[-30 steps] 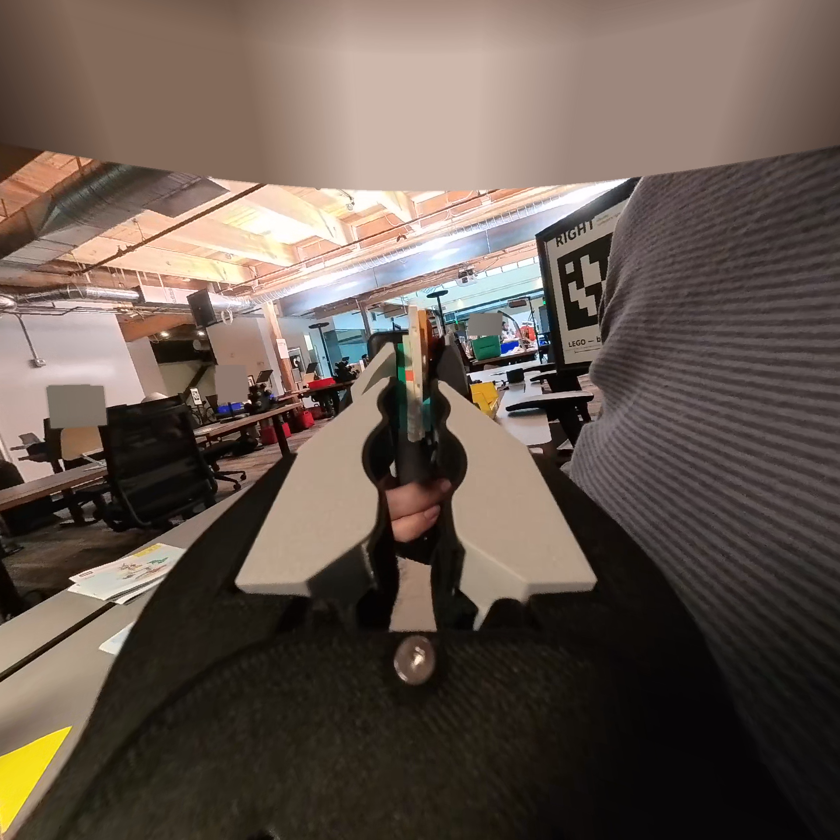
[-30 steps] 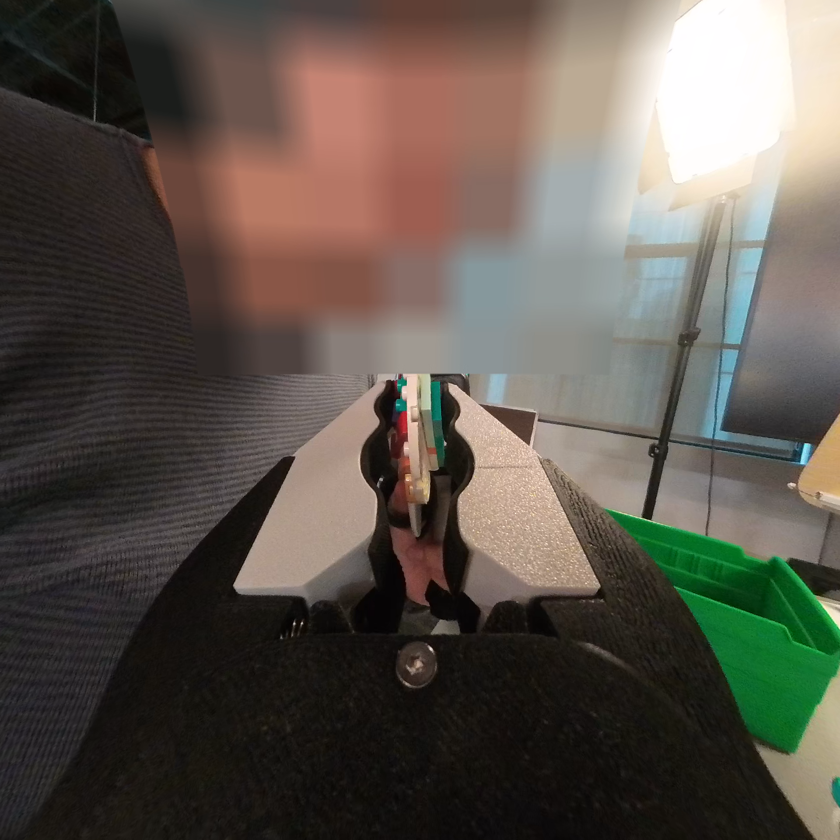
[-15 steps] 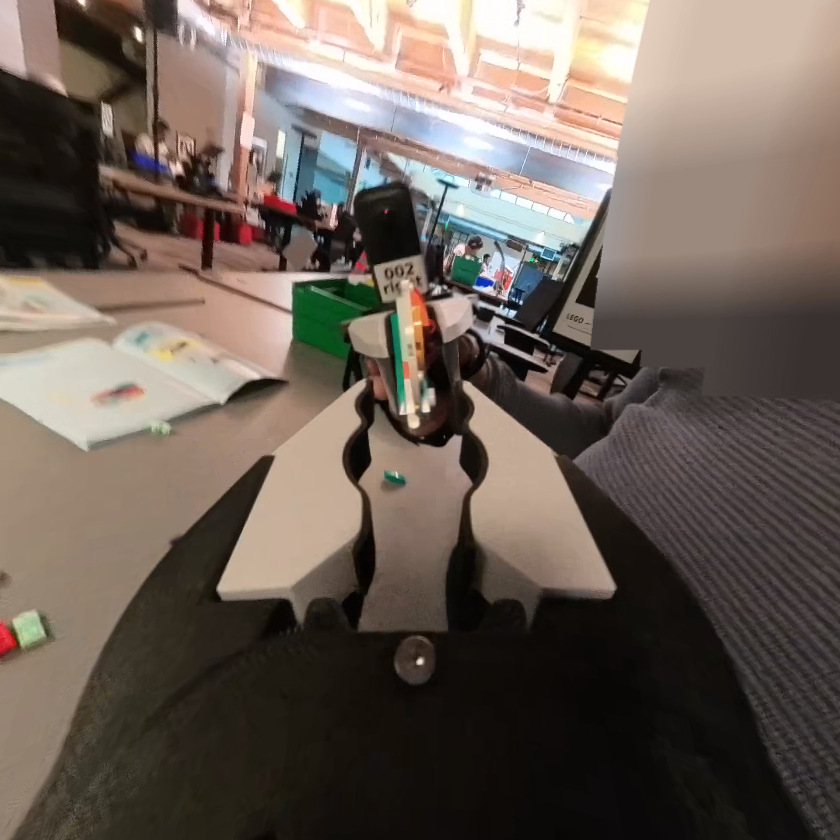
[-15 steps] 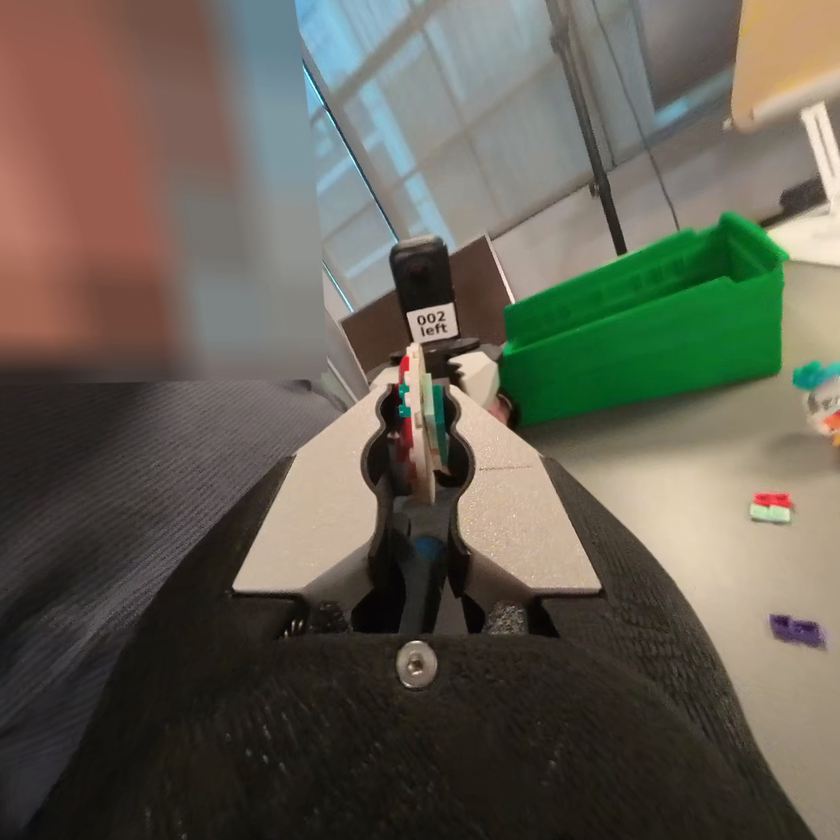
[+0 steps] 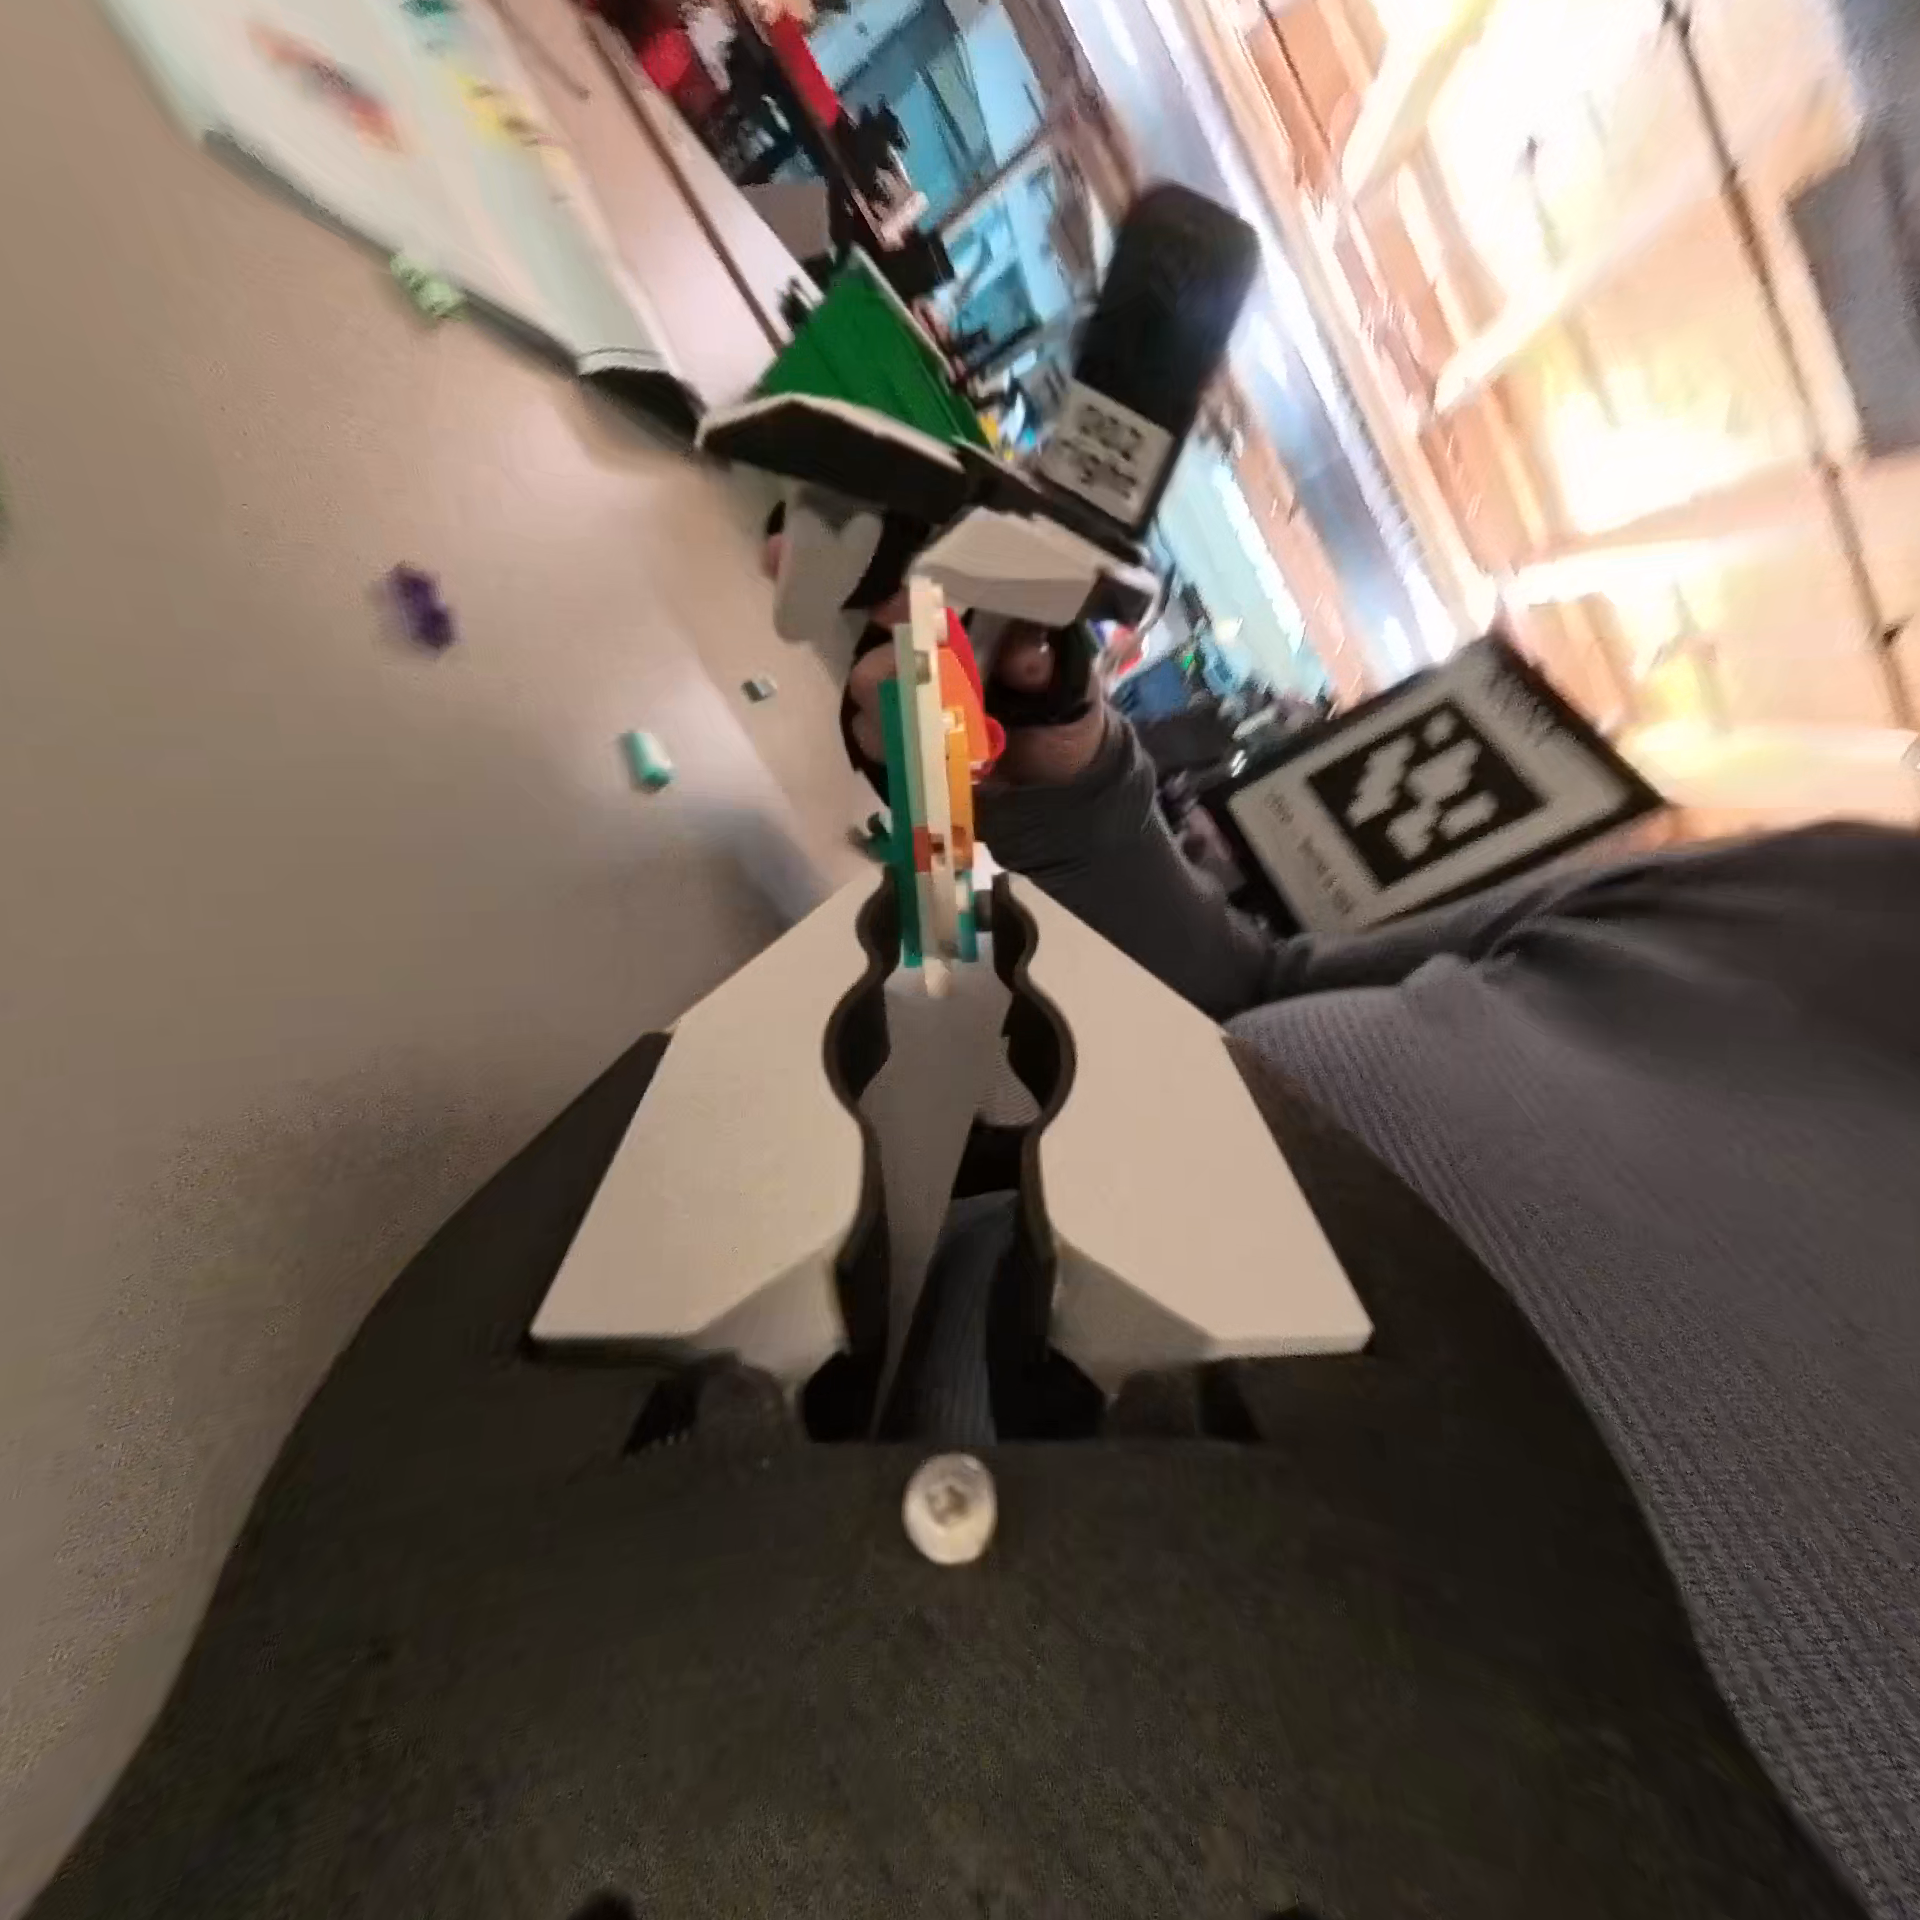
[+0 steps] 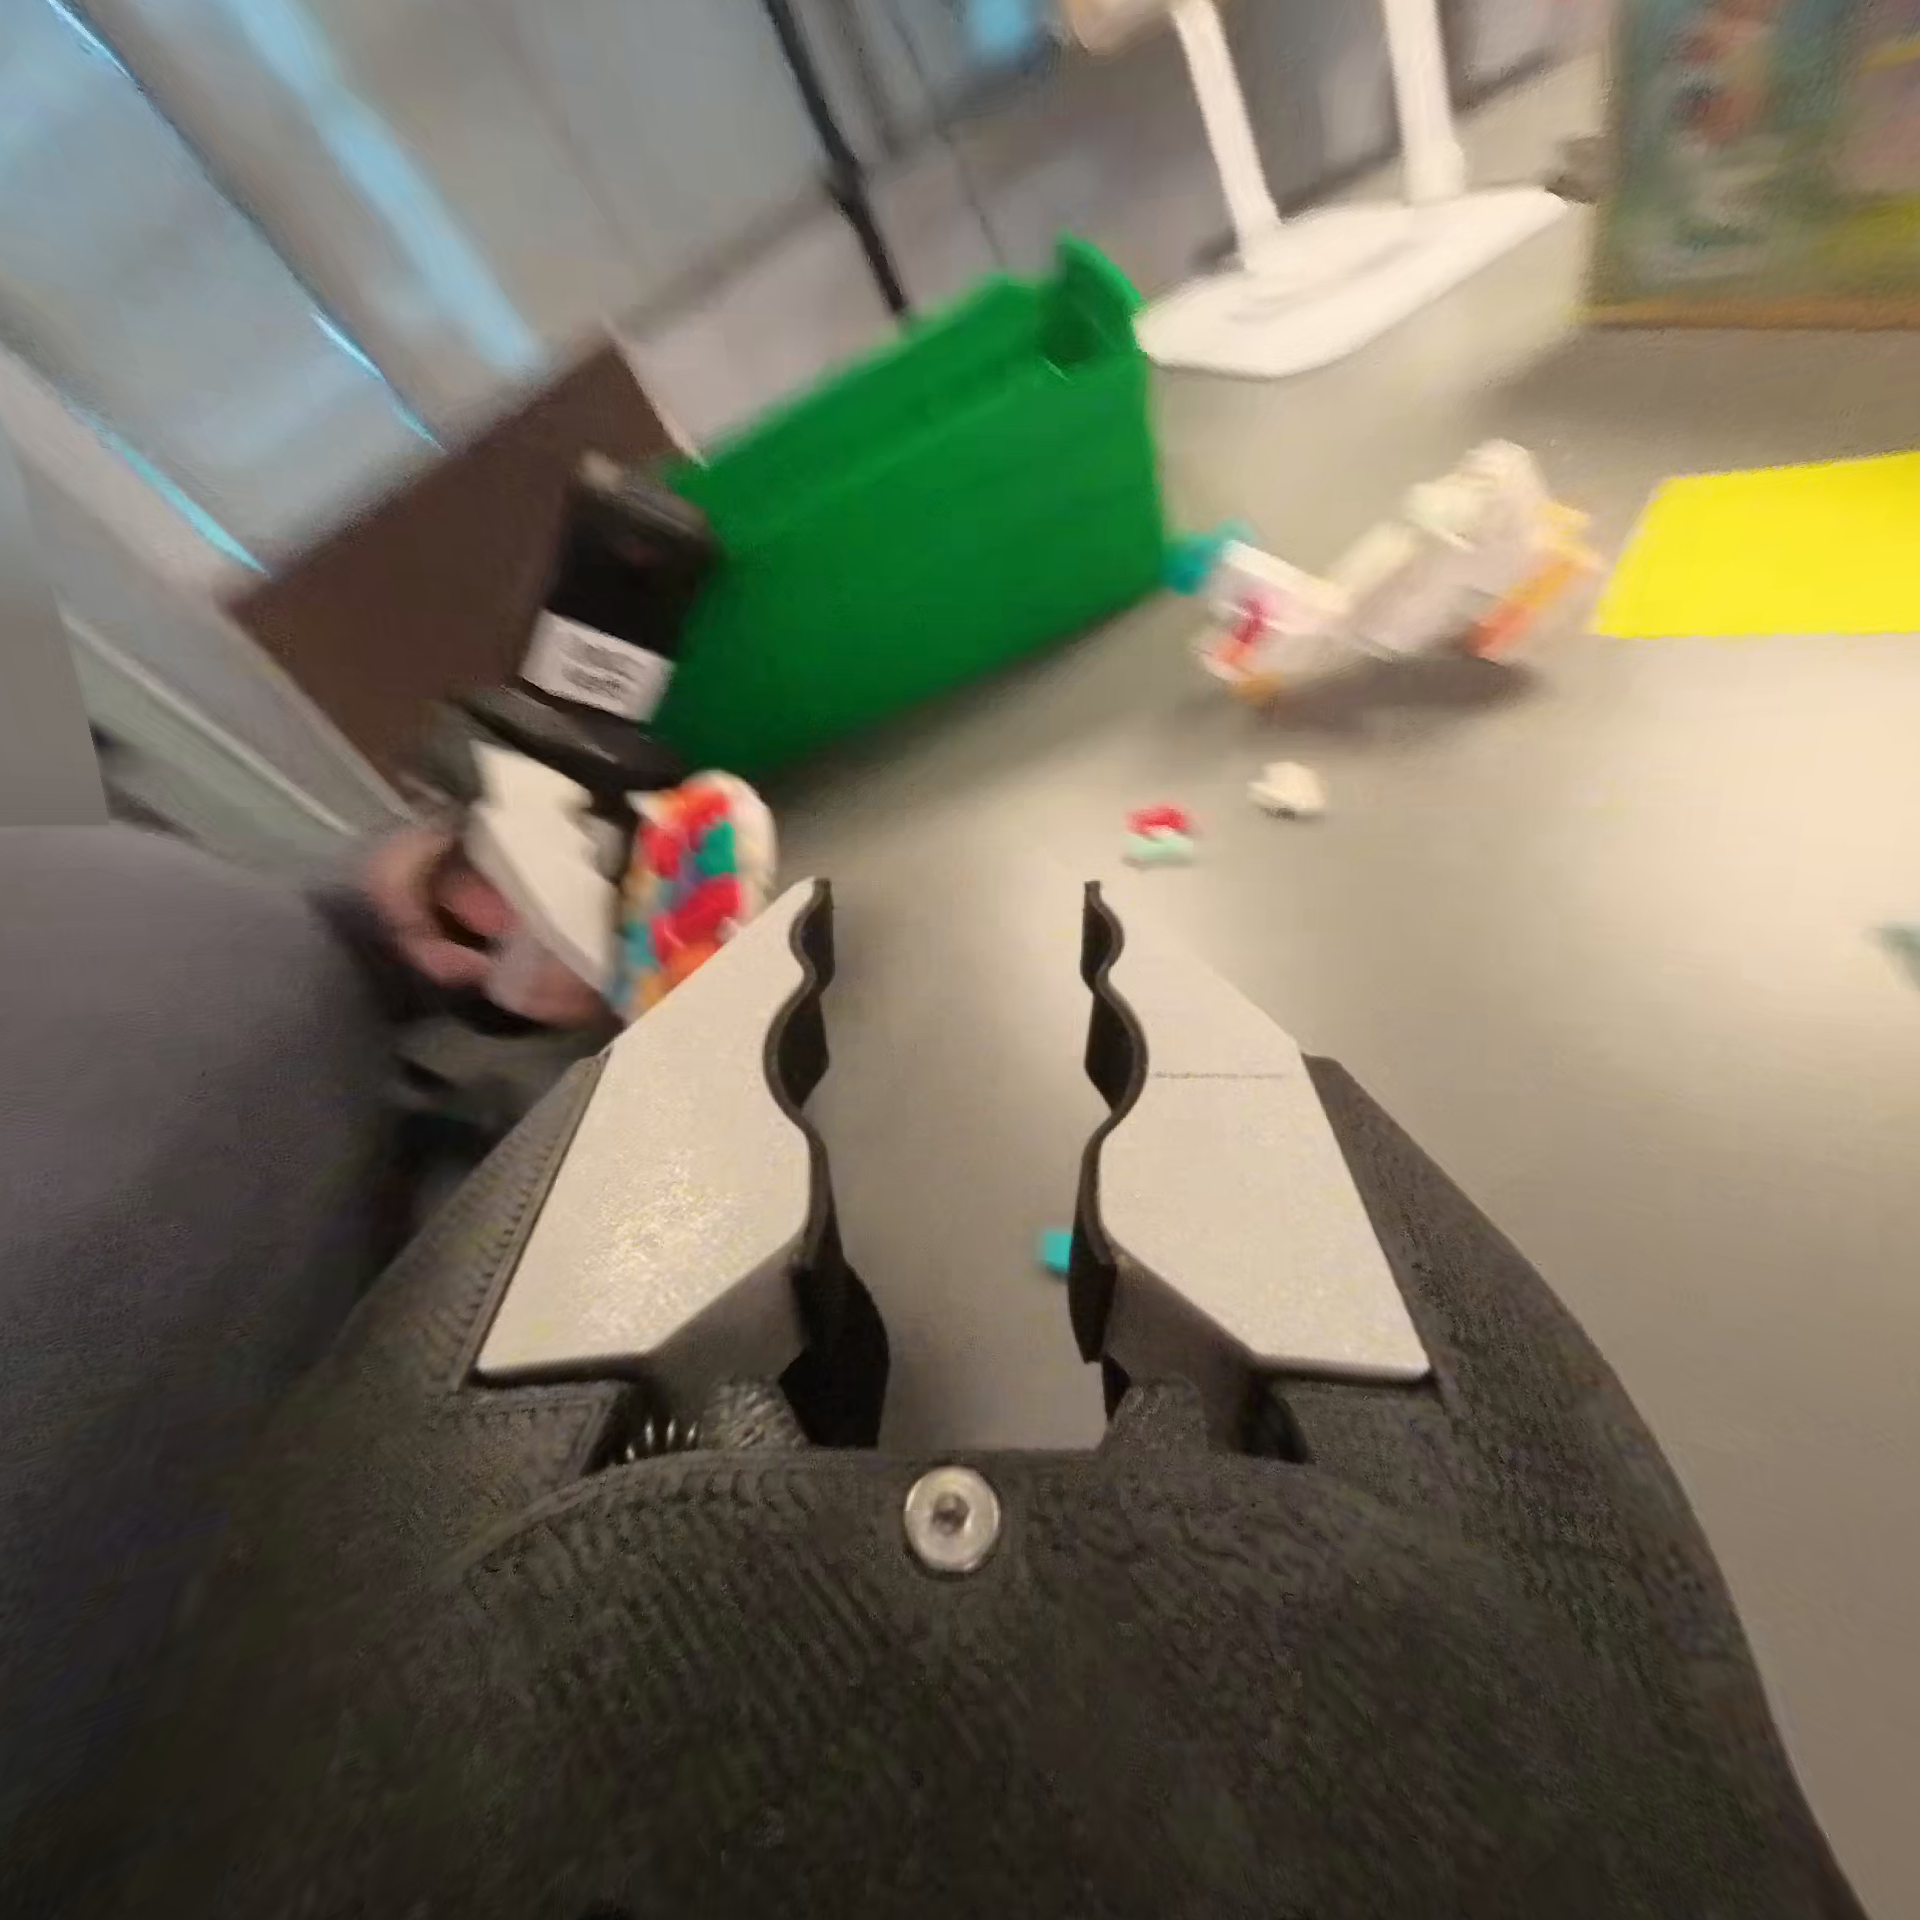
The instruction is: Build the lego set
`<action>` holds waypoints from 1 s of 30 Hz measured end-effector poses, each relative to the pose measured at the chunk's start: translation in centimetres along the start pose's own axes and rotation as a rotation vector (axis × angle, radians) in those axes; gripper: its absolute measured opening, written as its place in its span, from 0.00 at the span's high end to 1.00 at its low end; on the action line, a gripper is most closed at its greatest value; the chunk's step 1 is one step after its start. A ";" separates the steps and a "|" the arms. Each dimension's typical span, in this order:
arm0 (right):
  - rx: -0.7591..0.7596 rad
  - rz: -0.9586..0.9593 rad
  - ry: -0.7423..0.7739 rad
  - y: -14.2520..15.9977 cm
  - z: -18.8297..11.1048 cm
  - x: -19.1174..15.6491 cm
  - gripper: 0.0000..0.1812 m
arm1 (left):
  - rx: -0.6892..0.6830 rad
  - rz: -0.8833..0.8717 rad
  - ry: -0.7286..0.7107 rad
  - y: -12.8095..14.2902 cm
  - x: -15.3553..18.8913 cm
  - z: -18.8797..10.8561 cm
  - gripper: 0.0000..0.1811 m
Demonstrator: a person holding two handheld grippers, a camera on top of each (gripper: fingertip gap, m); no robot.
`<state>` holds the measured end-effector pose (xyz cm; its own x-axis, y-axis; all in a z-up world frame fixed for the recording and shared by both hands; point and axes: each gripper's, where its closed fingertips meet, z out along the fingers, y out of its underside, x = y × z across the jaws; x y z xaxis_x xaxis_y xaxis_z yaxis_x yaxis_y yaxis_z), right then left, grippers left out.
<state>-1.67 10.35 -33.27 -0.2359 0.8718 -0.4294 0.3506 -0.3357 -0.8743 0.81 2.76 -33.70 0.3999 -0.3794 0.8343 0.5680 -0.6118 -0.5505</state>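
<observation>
My left gripper (image 5: 940, 896) is shut on a flat lego assembly (image 5: 925, 779) of white, green, orange and red plates, held edge-on above the grey table (image 5: 260, 831). My right gripper (image 6: 956, 904) is open and empty above the table. In the right wrist view the left gripper (image 6: 540, 862) holds the colourful assembly (image 6: 696, 883) just left of my right fingers, apart from them. In the left wrist view the right gripper (image 5: 914, 587) shows beyond the assembly, jaws apart. A partly built white lego model (image 6: 1392, 603) lies on the table further right.
A green bin (image 6: 935, 499) stands behind the grippers. Loose pieces lie around: red-green (image 6: 1158, 831), white (image 6: 1288, 790), teal (image 6: 1055, 1247), purple (image 5: 416, 608). A yellow sheet (image 6: 1766, 551), a white stand base (image 6: 1351, 281) and an open booklet (image 5: 416, 156) are further off.
My right gripper has opened, let go of the assembly and drawn away to the right. My left gripper keeps hold of it. Both views have swung down toward the table.
</observation>
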 end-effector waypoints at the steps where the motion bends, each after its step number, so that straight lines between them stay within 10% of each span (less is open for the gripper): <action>1: -0.083 -0.067 0.075 1.1 0.0 1.5 0.75 | 0.031 -0.088 -0.001 -0.1 -0.8 -0.3 0.92; 13: -0.470 -0.165 0.209 5.9 0.8 5.9 0.84 | 0.117 -0.368 -0.032 -0.7 -3.9 -0.7 0.92; 30: -0.492 -0.199 0.429 6.0 2.2 6.4 0.93 | 0.143 -0.377 -0.074 -1.5 -5.1 -0.4 0.92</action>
<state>-3.09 13.12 -41.78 0.0062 0.9985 -0.0549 0.7328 -0.0419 -0.6791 -2.31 5.32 -37.11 0.1927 -0.0927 0.9769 0.7769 -0.5936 -0.2097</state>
